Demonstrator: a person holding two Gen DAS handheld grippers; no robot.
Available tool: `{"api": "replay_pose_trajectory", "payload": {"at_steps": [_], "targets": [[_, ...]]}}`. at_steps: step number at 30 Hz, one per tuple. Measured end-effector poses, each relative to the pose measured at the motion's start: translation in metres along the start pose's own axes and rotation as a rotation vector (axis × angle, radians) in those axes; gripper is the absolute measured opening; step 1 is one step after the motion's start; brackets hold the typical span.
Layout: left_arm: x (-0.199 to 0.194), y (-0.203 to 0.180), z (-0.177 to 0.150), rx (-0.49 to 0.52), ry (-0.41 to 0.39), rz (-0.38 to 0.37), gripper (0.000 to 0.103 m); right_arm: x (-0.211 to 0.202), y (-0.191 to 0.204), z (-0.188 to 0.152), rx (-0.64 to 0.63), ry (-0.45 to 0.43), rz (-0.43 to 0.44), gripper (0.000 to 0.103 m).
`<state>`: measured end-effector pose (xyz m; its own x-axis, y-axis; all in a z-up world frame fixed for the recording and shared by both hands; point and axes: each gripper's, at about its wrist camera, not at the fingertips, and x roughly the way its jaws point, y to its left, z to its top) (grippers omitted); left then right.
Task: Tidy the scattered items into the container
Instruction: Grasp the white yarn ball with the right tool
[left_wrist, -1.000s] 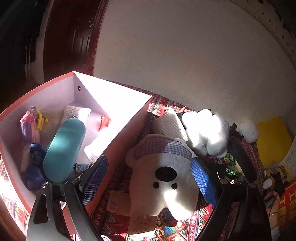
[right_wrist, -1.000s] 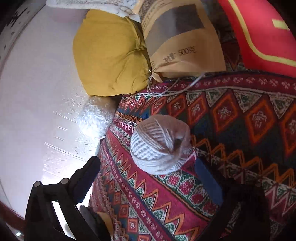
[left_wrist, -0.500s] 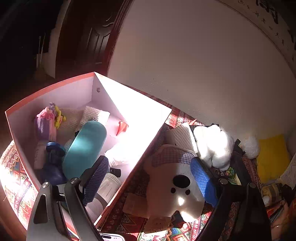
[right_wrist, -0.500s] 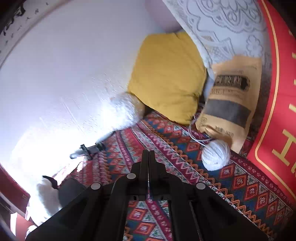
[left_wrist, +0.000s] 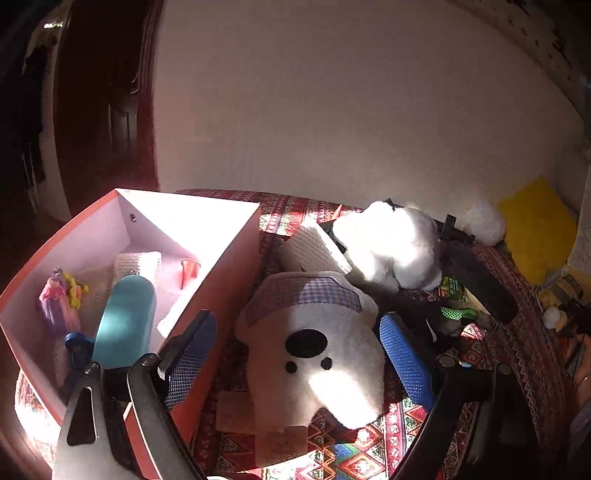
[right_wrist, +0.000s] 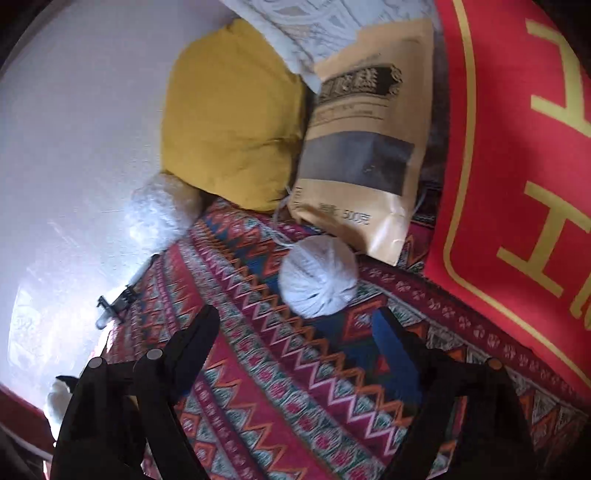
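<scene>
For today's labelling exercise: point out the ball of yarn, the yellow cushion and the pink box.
ball of yarn (right_wrist: 317, 277), right wrist view, its middle.
yellow cushion (right_wrist: 232, 122), right wrist view, its face.
pink box (left_wrist: 225, 266), left wrist view, outer side wall.

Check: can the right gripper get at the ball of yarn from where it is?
Probably yes. The right gripper has its jaws opening with nothing between them, and the ball of yarn lies just ahead on bare patterned cloth. The paper bag crowds its far side, not the approach.

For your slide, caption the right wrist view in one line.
Open claw hovers near a white yarn ball on the patterned cloth.
</scene>
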<state>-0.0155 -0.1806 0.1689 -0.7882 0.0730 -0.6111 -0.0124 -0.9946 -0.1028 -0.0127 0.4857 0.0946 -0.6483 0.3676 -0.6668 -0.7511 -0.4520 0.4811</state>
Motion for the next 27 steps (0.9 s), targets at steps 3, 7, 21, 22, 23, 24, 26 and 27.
{"api": "replay_pose_trajectory", "payload": {"at_steps": [3,7,21,22,23,24,26,27], "targets": [[0.034,-0.071,-0.001,0.135,0.056,-0.022,0.090,0.042,-0.008,0.007,0.019,0.040,0.032,0.087],[0.090,-0.168,0.005,0.270,0.115,-0.073,0.090,0.075,-0.002,-0.006,-0.084,-0.020,-0.009,0.061],[0.273,-0.315,0.023,0.670,0.322,-0.048,0.073,0.054,-0.056,-0.009,0.094,-0.022,0.349,0.060],[0.280,-0.310,0.026,0.637,0.359,-0.034,0.043,0.053,-0.058,-0.009,0.102,-0.021,0.357,0.060],[0.281,-0.306,0.028,0.612,0.384,-0.037,0.035,0.052,-0.061,-0.010,0.111,-0.021,0.366,0.060],[0.278,-0.304,0.029,0.606,0.392,-0.036,0.025,0.051,-0.064,-0.009,0.120,-0.022,0.376,0.060],[0.266,-0.298,0.032,0.584,0.405,-0.053,0.016,0.048,-0.067,-0.009,0.130,-0.026,0.392,0.060],[0.256,-0.293,0.033,0.559,0.407,-0.068,0.013,0.048,-0.066,-0.010,0.129,-0.029,0.395,0.060]]}}
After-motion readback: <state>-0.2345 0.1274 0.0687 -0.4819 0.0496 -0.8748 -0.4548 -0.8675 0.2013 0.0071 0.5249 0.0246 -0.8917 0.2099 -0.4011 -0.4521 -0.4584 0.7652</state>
